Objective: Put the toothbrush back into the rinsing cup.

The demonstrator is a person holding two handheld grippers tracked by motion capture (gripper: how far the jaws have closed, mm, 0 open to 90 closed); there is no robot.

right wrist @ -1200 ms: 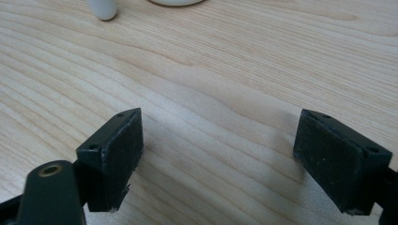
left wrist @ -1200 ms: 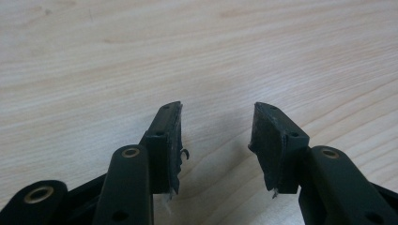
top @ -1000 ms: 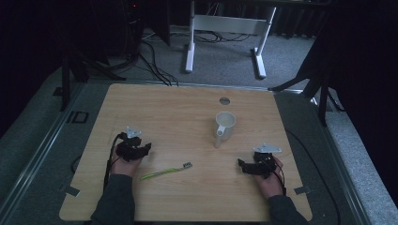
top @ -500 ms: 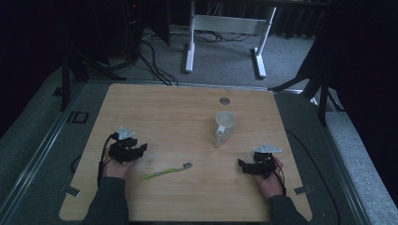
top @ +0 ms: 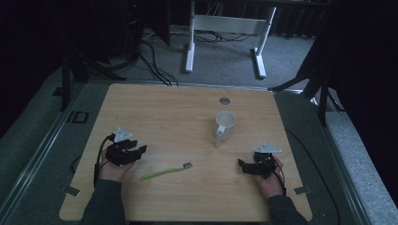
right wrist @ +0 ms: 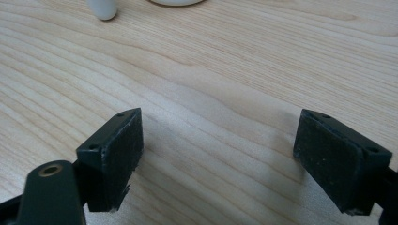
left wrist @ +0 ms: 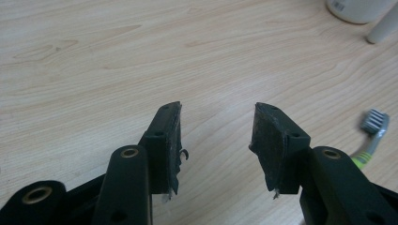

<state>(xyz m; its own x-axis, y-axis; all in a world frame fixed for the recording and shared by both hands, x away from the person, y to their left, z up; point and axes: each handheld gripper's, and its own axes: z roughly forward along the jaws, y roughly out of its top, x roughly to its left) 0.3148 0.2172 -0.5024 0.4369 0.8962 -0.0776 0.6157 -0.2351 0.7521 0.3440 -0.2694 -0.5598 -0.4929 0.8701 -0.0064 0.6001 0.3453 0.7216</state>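
Reaching step, likely: left gripper [top: 141,151] fingers [left wrist: 165,140] part-open, just narrowing (empty); next, straddle toothbrush [top: 166,171] at their right.

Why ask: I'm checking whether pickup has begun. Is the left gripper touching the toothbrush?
Apart. The left gripper view shows the left gripper open over bare wood, the toothbrush off to one side.

Bare wood lies open between the left claw [top: 141,151] and the right claw [top: 240,164], broken by just one low thing, the slim green toothbrush with grey bristles [top: 165,172]. The white ceramic mug [top: 225,125] stands upright beyond it toward the right. The far half of the pale wooden surface [top: 159,108] is open.
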